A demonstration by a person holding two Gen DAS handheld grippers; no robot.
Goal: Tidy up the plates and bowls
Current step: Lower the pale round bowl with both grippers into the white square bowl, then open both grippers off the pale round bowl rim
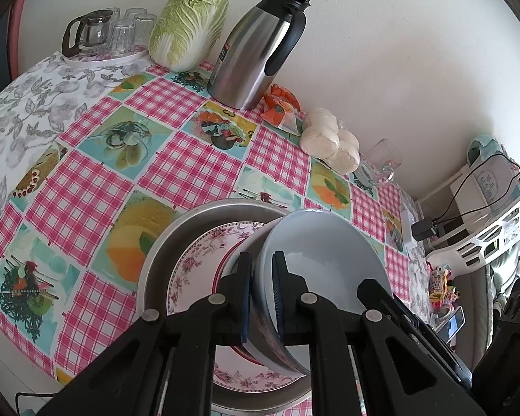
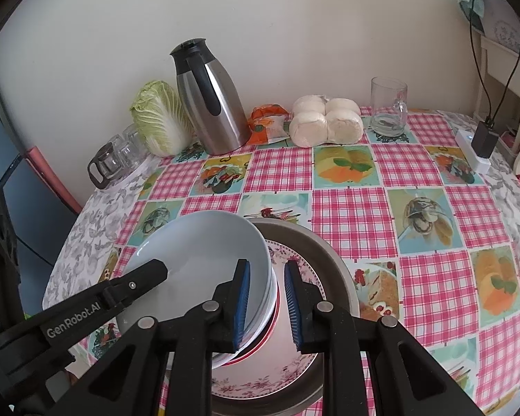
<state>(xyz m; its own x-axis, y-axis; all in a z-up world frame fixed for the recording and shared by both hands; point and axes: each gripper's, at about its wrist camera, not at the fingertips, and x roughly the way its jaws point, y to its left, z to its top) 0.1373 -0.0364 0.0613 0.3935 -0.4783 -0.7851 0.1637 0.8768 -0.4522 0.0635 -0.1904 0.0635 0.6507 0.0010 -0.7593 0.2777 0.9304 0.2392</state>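
Left wrist view: my left hand-held gripper (image 1: 261,298) pinches the pale blue bowl's (image 1: 315,249) rim, tilted over the floral plate (image 1: 194,270) in the metal basin (image 1: 163,242). My right hand-held gripper (image 2: 267,303) straddles the opposite rim, not yet clamped. I should lower evenly. Beyond the basin, checked worktop (image 1: 176,170), thermos (image 1: 256,45), cabbage (image 1: 187,27), white wall.

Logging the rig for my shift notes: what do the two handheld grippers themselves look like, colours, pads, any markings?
Both are black plastic two-finger units with angular linkage arms and round silver pivot pins. The right gripper has bright blue ribbed pads; the left gripper's pads look darker blue. White "GenRobot.AI" lettering marks the left one's side in the right wrist view. No sleeves visible.
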